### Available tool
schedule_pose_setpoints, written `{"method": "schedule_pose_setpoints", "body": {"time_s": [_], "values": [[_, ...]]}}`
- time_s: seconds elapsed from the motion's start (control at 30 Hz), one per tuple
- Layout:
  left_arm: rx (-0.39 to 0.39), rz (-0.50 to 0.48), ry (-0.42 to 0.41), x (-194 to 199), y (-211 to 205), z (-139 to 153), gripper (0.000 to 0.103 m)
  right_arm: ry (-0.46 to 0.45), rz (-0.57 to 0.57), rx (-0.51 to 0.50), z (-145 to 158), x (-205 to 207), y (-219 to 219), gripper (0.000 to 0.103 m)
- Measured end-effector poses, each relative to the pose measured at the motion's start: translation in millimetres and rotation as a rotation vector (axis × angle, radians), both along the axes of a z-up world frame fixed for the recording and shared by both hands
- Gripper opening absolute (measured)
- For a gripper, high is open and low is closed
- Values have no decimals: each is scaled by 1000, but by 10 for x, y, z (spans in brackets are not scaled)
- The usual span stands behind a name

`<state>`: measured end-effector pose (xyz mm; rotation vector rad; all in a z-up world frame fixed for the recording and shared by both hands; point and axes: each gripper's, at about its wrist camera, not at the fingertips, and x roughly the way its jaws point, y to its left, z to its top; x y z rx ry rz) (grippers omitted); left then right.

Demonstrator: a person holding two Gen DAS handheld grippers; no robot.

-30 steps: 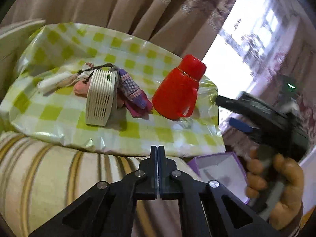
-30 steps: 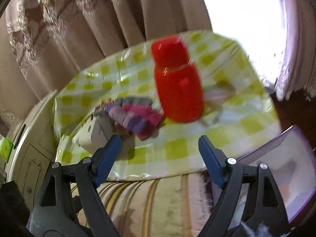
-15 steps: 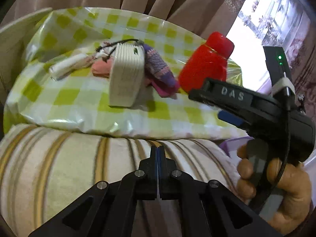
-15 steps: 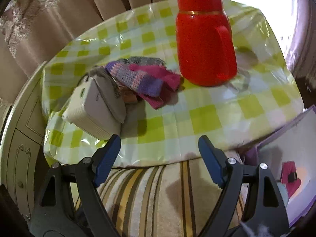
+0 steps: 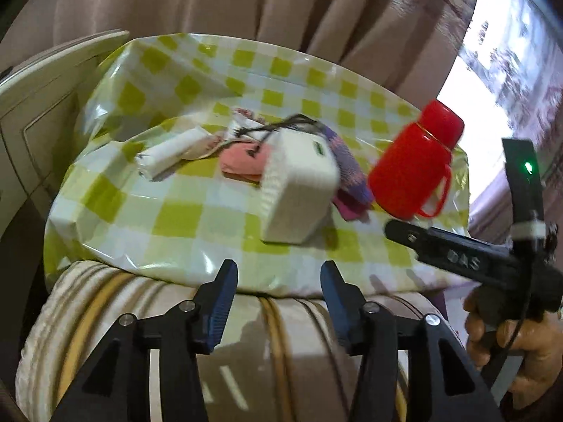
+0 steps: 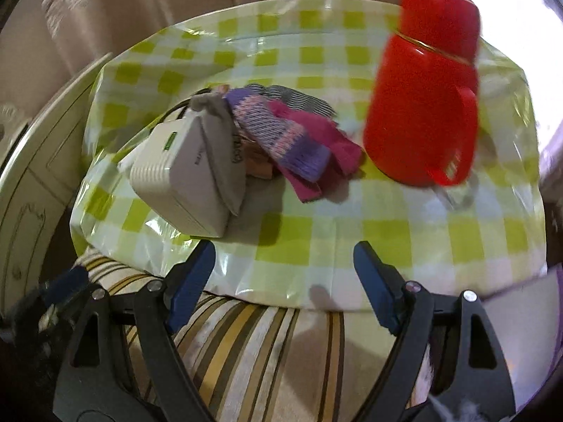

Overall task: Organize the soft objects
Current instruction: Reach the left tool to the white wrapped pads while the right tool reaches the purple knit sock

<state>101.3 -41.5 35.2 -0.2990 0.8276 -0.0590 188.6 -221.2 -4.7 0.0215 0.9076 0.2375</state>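
Observation:
A purple and pink knitted glove [image 6: 292,140] lies on the green checked tablecloth [image 6: 316,242], seen also in the left wrist view [image 5: 346,165]. A pink soft item [image 5: 242,161] and a rolled white cloth [image 5: 172,151] lie left of a white box-like device [image 5: 299,193], which also shows in the right wrist view [image 6: 183,183]. A grey pouch [image 6: 225,147] leans on the device. My left gripper [image 5: 278,299] is open and empty before the table edge. My right gripper [image 6: 281,288] is open and empty, also short of the table; its body shows in the left wrist view [image 5: 468,263].
A red flask with a handle [image 6: 425,98] stands at the right of the table, seen also in the left wrist view [image 5: 415,165]. A striped cushion [image 6: 253,351] lies below the table edge. Curtains [image 5: 281,10] hang behind. A cream cabinet [image 5: 38,95] stands left.
My left gripper has opened from shut. Both grippers have moved closer to the table, and the view has shifted toward the white device and the soft items.

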Motion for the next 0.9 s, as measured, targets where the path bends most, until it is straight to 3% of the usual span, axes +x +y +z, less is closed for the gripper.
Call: {"method": "schedule_pose_setpoints", "body": {"time_s": [0.33,0.9], "values": [[37,89,11,586,690,-66,56,-50,139,-125,4,355,167,83],[183,70,190,1857,1336,-628,58,-79,213,-229,-181,1032,323,83]]}}
